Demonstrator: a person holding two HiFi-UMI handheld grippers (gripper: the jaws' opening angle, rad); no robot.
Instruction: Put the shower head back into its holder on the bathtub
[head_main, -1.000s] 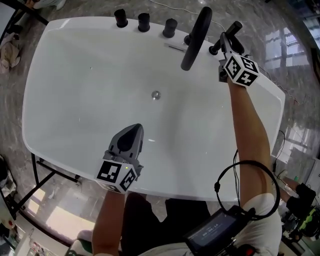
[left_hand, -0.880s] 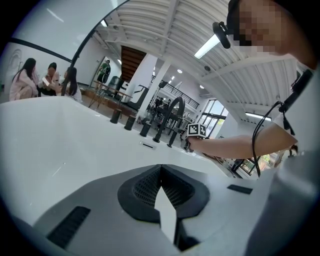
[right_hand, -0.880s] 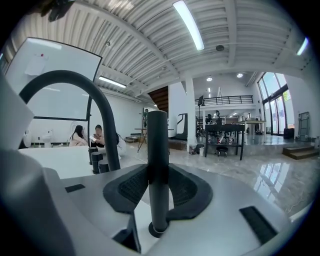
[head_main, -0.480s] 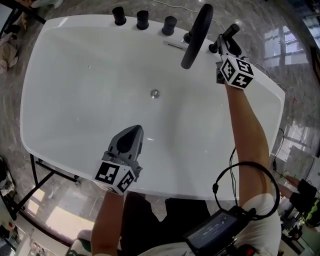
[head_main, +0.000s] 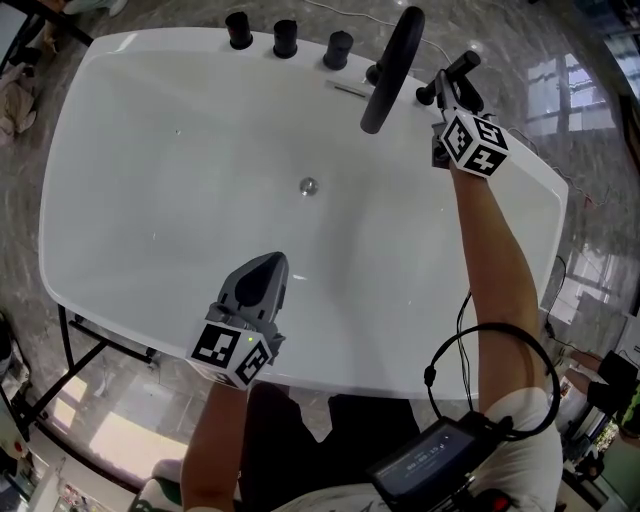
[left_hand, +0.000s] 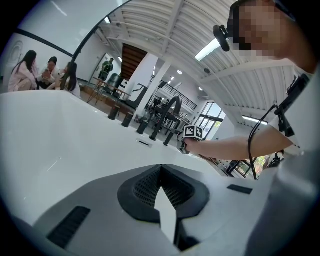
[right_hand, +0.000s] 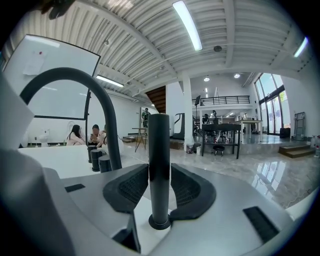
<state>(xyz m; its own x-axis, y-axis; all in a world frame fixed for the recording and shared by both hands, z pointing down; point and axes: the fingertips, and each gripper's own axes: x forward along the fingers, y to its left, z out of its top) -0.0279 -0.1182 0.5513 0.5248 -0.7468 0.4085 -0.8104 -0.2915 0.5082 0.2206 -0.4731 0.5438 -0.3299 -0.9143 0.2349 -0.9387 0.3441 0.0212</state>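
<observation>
The white bathtub (head_main: 150, 200) is seen from above, with its drain (head_main: 308, 185) near the middle. Along the far rim three black knobs (head_main: 285, 38) are lined up, and a curved black faucet (head_main: 392, 70) is arched over the basin to their right. At the far right corner the black, rod-shaped shower head (head_main: 464, 63) is stood upright, with its lower end seated in the round black holder (right_hand: 159, 223) on the rim. It is grasped by the right gripper (head_main: 450, 85), whose two pads are pressed against the rod from either side in the right gripper view. The left gripper (head_main: 272, 262) is held over the near part of the tub, well apart from the shower head; its jaws are clenched together at the tips with nothing between them.
</observation>
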